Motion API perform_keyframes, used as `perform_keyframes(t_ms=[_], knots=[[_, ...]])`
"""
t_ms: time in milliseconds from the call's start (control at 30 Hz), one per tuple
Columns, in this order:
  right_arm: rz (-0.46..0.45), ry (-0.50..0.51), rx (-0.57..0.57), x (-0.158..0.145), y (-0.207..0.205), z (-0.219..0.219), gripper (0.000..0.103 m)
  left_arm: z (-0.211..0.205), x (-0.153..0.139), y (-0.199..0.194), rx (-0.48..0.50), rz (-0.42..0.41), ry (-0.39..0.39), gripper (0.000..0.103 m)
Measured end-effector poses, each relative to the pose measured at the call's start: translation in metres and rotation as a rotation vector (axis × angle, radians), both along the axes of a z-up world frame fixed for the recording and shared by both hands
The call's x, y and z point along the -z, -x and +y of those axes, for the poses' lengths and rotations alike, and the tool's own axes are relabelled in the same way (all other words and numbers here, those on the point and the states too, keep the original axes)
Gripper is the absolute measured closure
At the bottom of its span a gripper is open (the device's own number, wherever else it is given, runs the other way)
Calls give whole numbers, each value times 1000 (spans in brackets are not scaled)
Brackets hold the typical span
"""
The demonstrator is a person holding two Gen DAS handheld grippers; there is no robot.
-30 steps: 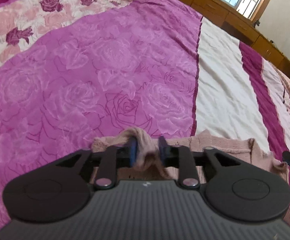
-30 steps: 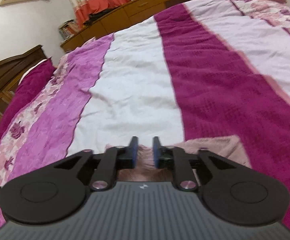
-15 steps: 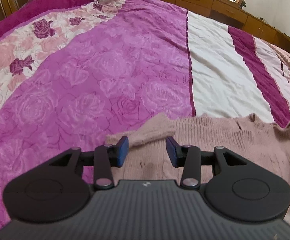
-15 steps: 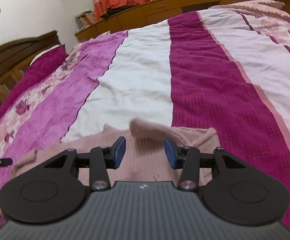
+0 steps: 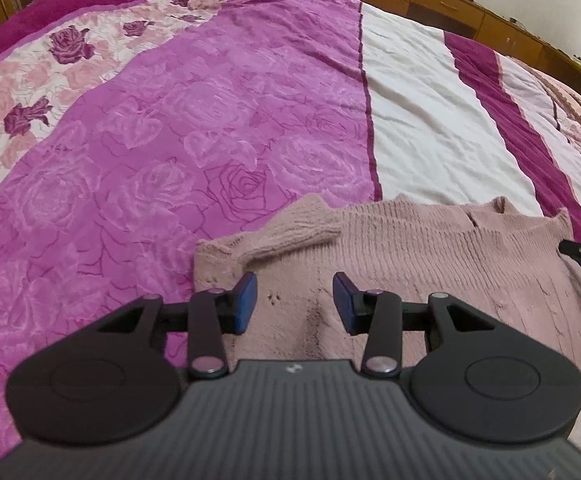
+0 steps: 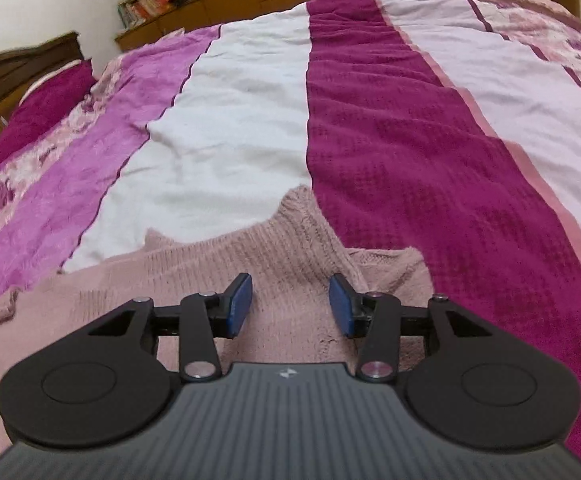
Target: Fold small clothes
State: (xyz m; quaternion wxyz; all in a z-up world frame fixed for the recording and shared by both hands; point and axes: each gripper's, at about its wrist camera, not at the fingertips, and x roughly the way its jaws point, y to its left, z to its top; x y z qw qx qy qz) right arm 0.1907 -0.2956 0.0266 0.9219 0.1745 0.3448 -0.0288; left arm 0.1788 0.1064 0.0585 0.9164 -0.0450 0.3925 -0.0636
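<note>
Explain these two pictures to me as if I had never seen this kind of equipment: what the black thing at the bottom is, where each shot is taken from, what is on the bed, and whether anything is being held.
No robot here: a person carries a hand-held two-finger tool in each hand, each with a wide-angle camera looking forward along its fingers. The black body at the bottom of each picture is that tool, and the blue pieces are its gripping pads.

One picture looks out from the left tool, the other from the right tool.

On the bed lies a bedspread striped in rose-printed pink, white and dark magenta. On it rests a pink knitted sweater, with a sleeve folded in over its body on the left and the other sleeve on the right.

Nothing is held. Both tools have just been opening, and their pads stand apart above the knit with nothing pinched between them.
</note>
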Motion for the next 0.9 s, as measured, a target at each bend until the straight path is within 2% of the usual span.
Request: perform_keyframes(t_ms=[133, 200, 333, 467, 600, 700, 900], knots=[[-35, 9, -5, -8, 15, 3, 50, -3, 3, 1, 54, 9, 26, 59], [-44, 16, -5, -13, 26, 4, 45, -5, 6, 0, 79, 14, 42, 59], [-65, -27, 22, -19, 51, -7, 41, -10, 12, -11, 101, 17, 40, 59], [-78, -56, 54, -21, 74, -21, 41, -2, 17, -29, 35, 12, 33, 59], [-76, -64, 85, -20, 94, -37, 40, 17, 15, -38, -66, 8, 55, 60], [-71, -64, 102, -16, 106, -47, 39, 28, 10, -37, -106, 8, 77, 60], [-40, -87, 134, -7, 121, -61, 39, 30, 3, -21, -112, 42, -6, 59]])
